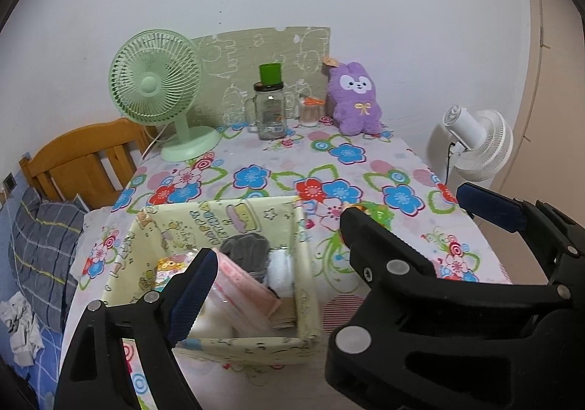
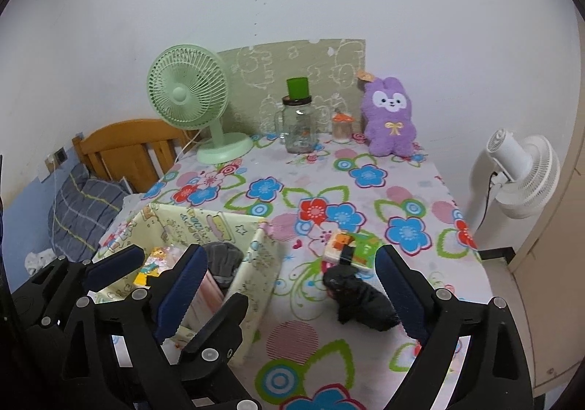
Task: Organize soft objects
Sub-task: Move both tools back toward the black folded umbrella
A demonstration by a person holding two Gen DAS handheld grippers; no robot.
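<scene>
1. Soft things are found in two places: a grey cloth [image 1: 244,251], a white roll [image 1: 279,269] and a pink pack [image 1: 243,287] lie inside the fabric box [image 1: 307,285], just beyond the left gripper [image 1: 274,264]; a black bundle [image 2: 360,298] lies loose on the flowered tablecloth [image 2: 329,183], between the fingers of the right gripper [image 2: 289,295] but touched by neither.

2. Both pairs of fingers are spread wide and nothing is grasped by either.

3. The black bundle could be pinched only at a loose fold and be dropped on the way to the box, since it is limp and its shape is hard to read.

4. The thin wall of the box, which stands between the right gripper's fingers near the inner finger [image 2: 182,291], could be pushed in or the box tipped if the fingers are closed or swung sideways there.

5. The small printed pack [image 2: 347,245] just beyond the black bundle could be knocked or caught along with it.

6. The two grippers are close together, so a collision over the box is judged possible.

7. The near inside of the box is hidden behind the left gripper's finger [image 1: 190,295]; the floor of the box cannot be seen.

8. Whether the black bundle is socks or another cloth cannot be told.
</scene>
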